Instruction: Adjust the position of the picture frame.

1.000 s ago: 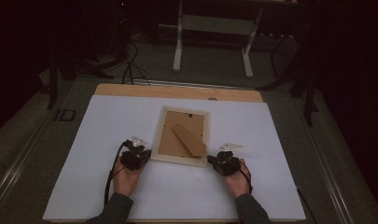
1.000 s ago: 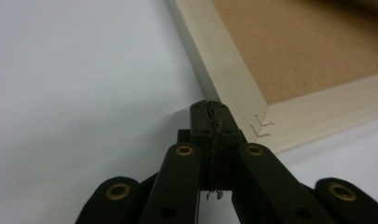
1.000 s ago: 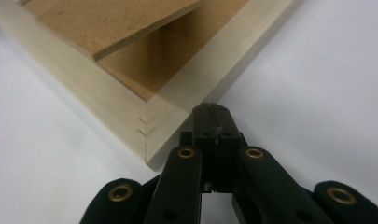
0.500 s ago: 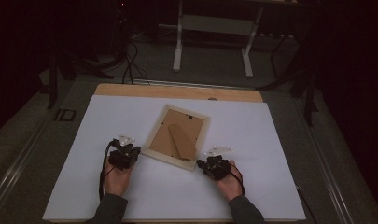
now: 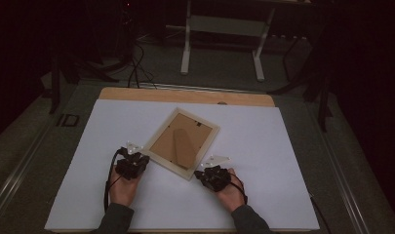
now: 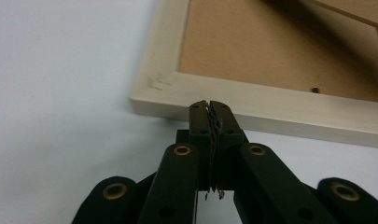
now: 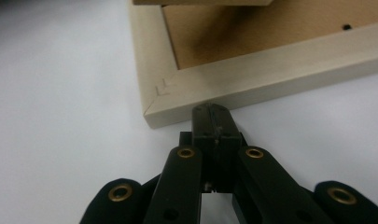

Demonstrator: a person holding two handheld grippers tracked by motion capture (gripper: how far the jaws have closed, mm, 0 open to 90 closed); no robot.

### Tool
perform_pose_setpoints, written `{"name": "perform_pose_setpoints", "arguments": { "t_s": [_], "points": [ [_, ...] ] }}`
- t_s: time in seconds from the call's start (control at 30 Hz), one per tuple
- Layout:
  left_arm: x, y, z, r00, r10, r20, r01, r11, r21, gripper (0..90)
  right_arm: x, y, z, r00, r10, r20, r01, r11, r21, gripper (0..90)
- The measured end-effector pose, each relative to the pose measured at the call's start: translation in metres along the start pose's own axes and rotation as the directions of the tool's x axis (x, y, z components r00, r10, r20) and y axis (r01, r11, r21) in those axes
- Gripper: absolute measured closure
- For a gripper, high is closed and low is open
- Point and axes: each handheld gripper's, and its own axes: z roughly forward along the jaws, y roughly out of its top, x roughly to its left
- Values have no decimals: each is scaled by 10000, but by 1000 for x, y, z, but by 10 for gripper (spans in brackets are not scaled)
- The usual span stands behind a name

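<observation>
Now both grippers are fully closed and hold nothing. Left gripper (image 5: 135, 152) presses its tips against the frame's (image 5: 181, 142) near-left edge; right gripper (image 5: 210, 168) touches the edge beside its nearest corner. Frame lies face down, skewed, mid-sheet (image 5: 283, 161).

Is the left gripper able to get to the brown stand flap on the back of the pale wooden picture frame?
Probably yes: the left gripper, jaws shut, sits at the frame's near edge, and nothing lies between it and the stand flap.
</observation>
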Motion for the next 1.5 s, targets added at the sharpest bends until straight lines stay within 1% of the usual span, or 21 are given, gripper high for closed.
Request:
{"name": "perform_pose_setpoints", "arguments": {
  "t_s": [0.07,0.2,0.23,0.33,0.37,0.43,0.57,0.6,0.67,0.8,0.97,1.13,1.27,1.4,1.5],
  "points": [
    [0,0,0,10000,1,13,-1,10000,-28,888,5,4,5,9998,-104,-194,105,9999,14,900],
    [0,0,2,10000,8,78,-8,10000,39,888,10,10,12,9990,-261,-367,261,9997,-4,900],
    [0,0,2,9999,-13,100,13,10000,67,888,11,11,13,9988,-259,-405,260,9997,14,900],
    [0,-1,3,9999,0,103,-1,9999,102,888,12,15,15,9975,-476,-528,475,9989,-24,900],
    [0,-1,3,9999,-2,102,1,9999,101,888,10,16,14,9974,-456,-552,450,9989,-115,900],
    [0,-1,4,10000,-26,95,25,9999,130,886,2,18,9,9977,-101,-664,77,9993,-369,900],
    [-2,-1,6,9999,-31,155,28,9998,172,883,-16,25,2,9993,285,-252,-302,9972,-689,900],
    [-2,-1,6,9999,-29,154,26,9998,176,881,-25,28,1,9991,415,-66,-419,9961,-773,900],
    [-3,-1,7,9999,42,150,-46,9998,202,882,-31,31,1,9983,585,60,-578,9949,-833,900],
    [-3,-1,7,9998,21,180,-24,9998,194,881,-47,39,8,9960,777,433,-741,9941,-794,900],
    [-3,-1,7,9998,3,184,-7,9998,216,881,-55,46,16,9950,703,706,-657,9956,-663,900],
    [-4,-2,7,9999,2,161,-7,9995,300,880,-63,54,23,9921,874,900,-820,9947,-620,900],
    [-6,-2,8,9998,83,159,-89,9994,347,880,-68,59,28,9908,823,1077,-783,9961,-411,900],
    [-7,-3,9,9998,126,146,-132,9990,438,882,-73,61,31,9885,1007,1129,-965,9944,-421,900],
    [-7,-3,9,9998,133,134,-139,9989,442,883,-76,63,33,9853,1261,1155,-1213,9915,-475,900]
  ]
}}
